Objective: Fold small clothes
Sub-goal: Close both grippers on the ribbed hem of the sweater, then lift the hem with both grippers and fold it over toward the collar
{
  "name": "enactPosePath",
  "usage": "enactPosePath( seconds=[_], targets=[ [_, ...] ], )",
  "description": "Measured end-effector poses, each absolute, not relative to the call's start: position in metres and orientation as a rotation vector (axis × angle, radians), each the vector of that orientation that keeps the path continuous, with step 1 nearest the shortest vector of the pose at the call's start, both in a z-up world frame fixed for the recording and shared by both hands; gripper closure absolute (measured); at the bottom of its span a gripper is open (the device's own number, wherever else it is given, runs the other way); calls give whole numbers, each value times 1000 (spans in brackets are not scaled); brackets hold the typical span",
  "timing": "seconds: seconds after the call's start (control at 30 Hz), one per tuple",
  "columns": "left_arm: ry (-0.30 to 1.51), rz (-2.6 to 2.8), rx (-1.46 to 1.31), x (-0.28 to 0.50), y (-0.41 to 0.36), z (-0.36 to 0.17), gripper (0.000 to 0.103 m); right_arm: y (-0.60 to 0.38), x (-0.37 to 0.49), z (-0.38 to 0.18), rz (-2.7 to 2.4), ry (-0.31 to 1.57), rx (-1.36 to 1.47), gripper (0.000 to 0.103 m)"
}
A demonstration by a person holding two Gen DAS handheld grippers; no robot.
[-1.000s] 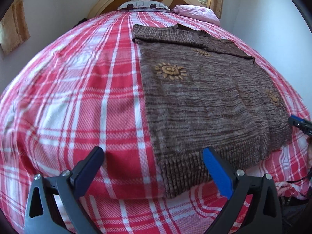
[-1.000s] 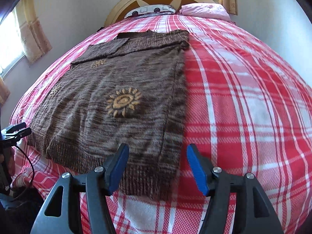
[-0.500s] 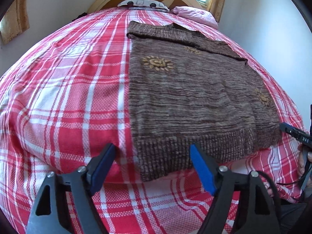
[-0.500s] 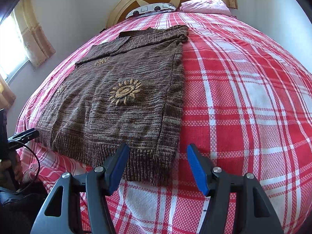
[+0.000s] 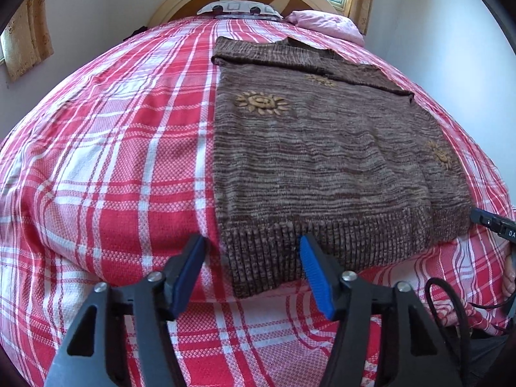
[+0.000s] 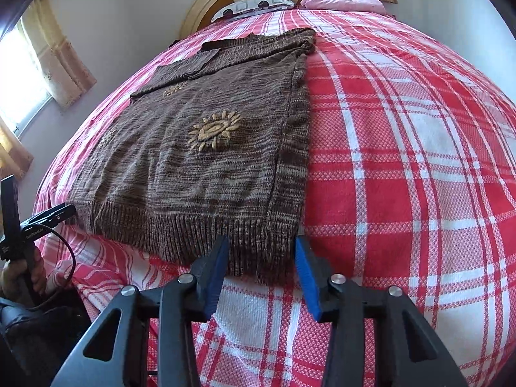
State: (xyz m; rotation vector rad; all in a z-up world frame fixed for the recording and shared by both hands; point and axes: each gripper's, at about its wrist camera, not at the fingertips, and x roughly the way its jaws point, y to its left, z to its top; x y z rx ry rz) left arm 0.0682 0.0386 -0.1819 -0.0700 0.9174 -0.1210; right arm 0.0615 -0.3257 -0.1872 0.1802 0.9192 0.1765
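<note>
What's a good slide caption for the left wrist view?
Open left tongs framing the brown sweater's ribbed hem corner on a plaid bedspread.

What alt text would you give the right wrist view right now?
The open right gripper straddles the near right corner of a brown knit sweater lying flat on a red plaid bedspread, jaws not yet closed. The left gripper sits at the hem's other corner.
</note>
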Motion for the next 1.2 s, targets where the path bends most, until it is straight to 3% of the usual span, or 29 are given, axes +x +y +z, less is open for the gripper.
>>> enactPosePath(
  seconds=[0.07,0.13,0.17,0.23,0.3,0.33,0.37,0.67,0.9,0.97,1.2],
  targets=[
    [924,-129,-74,69,37,-185,29,-328,62,-188,183,912,202,60],
    [924,-134,-59,68,35,-185,33,-330,62,-189,183,903,211,67],
    [924,-134,-58,68,36,-184,46,-332,62,-189,178,901,211,72],
    [933,-136,-55,68,37,-182,60,-334,62,-189,180,898,225,79],
    [945,-157,-63,69,39,-179,79,-334,62,-188,189,894,229,94],
    [948,-173,-73,68,39,-178,90,-333,61,-188,200,893,232,94],
    [948,-183,-79,68,39,-175,93,-332,61,-187,208,891,230,95],
    [944,-220,-191,74,55,-176,94,-337,61,-186,224,884,254,96],
    [924,-227,-186,75,53,-179,87,-343,63,-191,238,895,294,95],
    [911,-246,-158,73,51,-178,95,-344,63,-189,248,891,302,95],
    [802,-320,-271,72,73,-143,96,-355,49,-156,345,763,381,96]
  ],
)
